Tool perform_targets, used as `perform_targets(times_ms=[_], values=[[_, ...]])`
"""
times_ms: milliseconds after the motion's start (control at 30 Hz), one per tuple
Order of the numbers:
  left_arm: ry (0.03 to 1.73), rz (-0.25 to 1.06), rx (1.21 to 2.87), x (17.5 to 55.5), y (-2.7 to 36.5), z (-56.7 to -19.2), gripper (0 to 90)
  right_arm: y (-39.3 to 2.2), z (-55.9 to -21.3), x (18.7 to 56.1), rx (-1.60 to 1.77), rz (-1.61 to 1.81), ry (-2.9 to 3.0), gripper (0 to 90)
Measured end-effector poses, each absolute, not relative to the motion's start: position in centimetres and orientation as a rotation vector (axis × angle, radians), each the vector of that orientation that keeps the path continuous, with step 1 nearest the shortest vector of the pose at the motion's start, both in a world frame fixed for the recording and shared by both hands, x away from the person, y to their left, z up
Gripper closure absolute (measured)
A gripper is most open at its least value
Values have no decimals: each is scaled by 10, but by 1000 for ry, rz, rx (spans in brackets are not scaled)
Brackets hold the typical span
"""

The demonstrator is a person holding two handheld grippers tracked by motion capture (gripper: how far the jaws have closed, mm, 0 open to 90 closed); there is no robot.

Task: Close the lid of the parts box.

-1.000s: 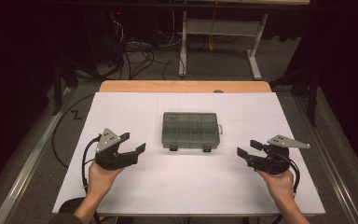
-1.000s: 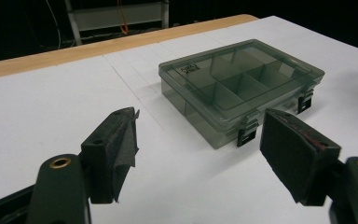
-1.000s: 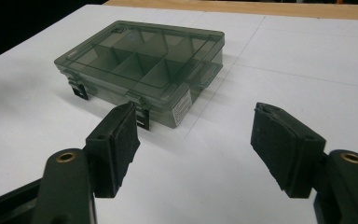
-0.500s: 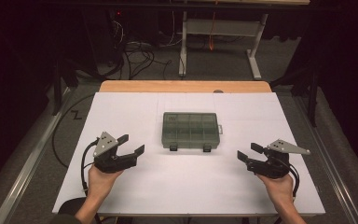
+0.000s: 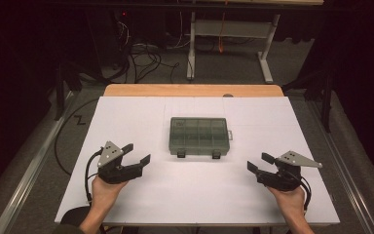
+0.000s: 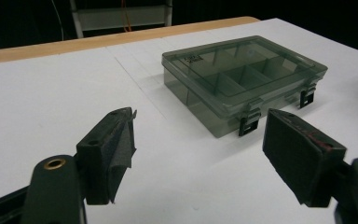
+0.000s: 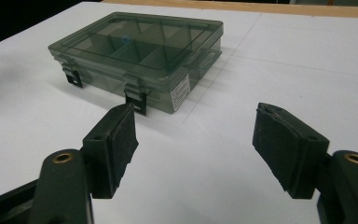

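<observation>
A shut, see-through grey compartment box (image 5: 199,136) lies in the middle of the white table (image 5: 195,195), its two black latches facing the person. The box (image 6: 242,79) lies ahead and to the right of my left gripper (image 6: 200,149), which is open and holds nothing. In the high view the left gripper (image 5: 136,153) rests low at the table's front left, a hand behind it. My right gripper (image 5: 257,163) stands open at the front right, clear of the box. From the right gripper (image 7: 196,144) the box (image 7: 140,56) lies ahead to the left; several inner compartments look bare.
A wooden strip (image 5: 193,90) borders the table's far edge. Beyond it, the dark floor holds tangled cables (image 5: 141,53) and a white metal frame (image 5: 229,34). White tabletop stretches on both sides of the box and between the two grippers.
Both hands have drifted slightly toward the person and lower on the table. The box has not moved and both grippers stay open.
</observation>
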State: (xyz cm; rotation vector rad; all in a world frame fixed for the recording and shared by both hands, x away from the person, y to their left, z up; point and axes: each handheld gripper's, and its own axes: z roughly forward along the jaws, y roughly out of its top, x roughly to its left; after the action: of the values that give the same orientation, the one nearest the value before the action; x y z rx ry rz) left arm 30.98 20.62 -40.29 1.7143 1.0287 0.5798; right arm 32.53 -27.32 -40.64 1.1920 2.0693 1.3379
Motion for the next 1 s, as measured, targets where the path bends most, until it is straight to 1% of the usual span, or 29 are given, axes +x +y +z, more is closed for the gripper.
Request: perform_targets(times_ms=[167,533,1000], values=[[1032,581,1702,308,206,-405,256,-275,-413,323,1196,1325,2074,314],[1053,569,1697,308,208,-412,253,-280,-417,316,1178,1306,2049,308],[1037,592,1717,304,204,-414,246,-282,-423,312,1177,1288,2052,304]])
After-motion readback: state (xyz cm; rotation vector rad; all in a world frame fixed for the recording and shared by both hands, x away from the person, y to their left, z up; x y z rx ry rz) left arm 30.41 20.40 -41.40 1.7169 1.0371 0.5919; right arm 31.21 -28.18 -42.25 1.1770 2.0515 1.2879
